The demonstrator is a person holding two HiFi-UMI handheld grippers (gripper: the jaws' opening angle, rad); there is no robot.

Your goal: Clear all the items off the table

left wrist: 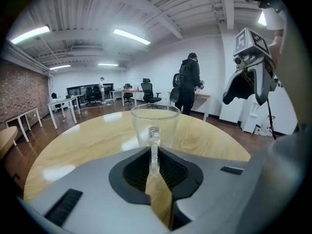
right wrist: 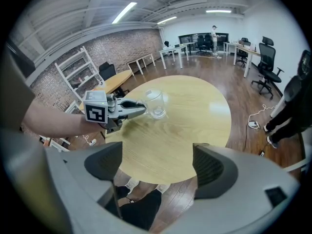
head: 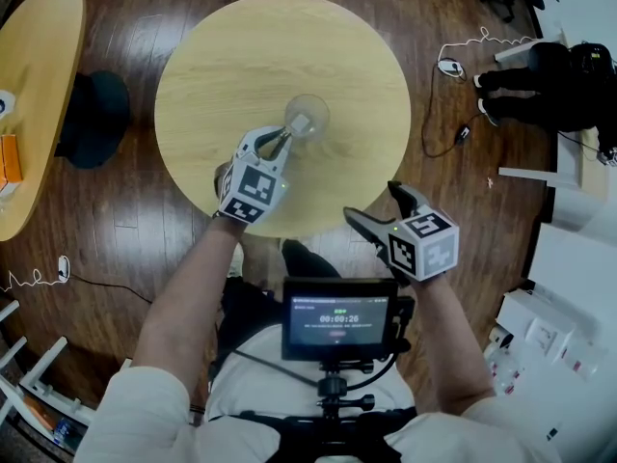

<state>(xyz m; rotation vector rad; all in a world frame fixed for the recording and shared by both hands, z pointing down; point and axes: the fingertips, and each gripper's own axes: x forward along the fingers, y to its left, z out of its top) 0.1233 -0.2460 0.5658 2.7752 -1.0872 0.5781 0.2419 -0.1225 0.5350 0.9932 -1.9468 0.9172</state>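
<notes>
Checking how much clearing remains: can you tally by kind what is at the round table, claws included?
Glass mug: 1
Claws: 2 (left claw shut on the mug's handle, right claw open and empty)
Total: 3

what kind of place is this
Probably an open-plan office: rows of desks, office chairs and long strip lights overhead.
</notes>
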